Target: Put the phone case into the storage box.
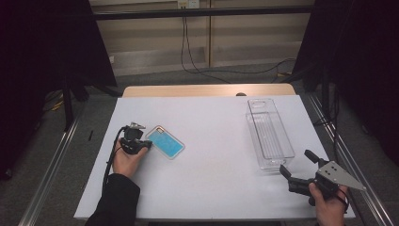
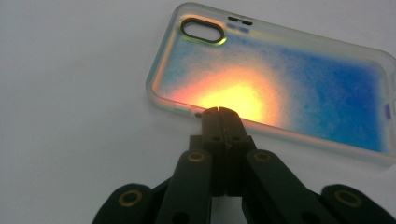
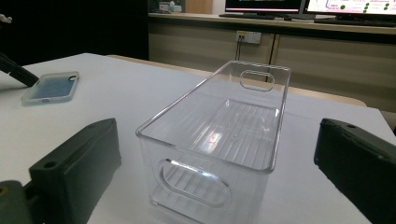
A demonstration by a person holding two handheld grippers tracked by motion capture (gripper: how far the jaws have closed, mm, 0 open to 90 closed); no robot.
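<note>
Right now we see the phone case [image 2: 280, 84] lying flat on the white table [image 1: 211, 141], on its left half, its back face up and its camera cutout [image 2: 203, 31] turned toward the far side. It is translucent with a blue, iridescent sheen; in the left gripper view a warm yellow glare sits near its closer long edge. Our left tongs [image 2: 220, 111] have their two black jaws pressed fully together, nothing between them, and the joined tips sit right at that long edge of the case; whether they actually touch it we cannot tell. In the high view the left tongs [image 1: 136, 141] lie just beside the case [image 1: 165, 142], with our left hand [image 1: 126, 160] wrapped around them and a dark sleeve [image 1: 115, 202] behind.

Well apart, on the right half of the table, stands a clear plastic bin [image 1: 269, 133], long and narrow, upright, with an oval handle cutout [image 3: 256, 79] in each end wall. Our right tongs [image 1: 296, 162] hover near its closer end, jaws spread wide and holding nothing; in the right gripper view the bin [image 3: 219, 135] stands between the two jaws without touching either. Our right hand [image 1: 329, 202] grips them at the table's near right corner.
</note>
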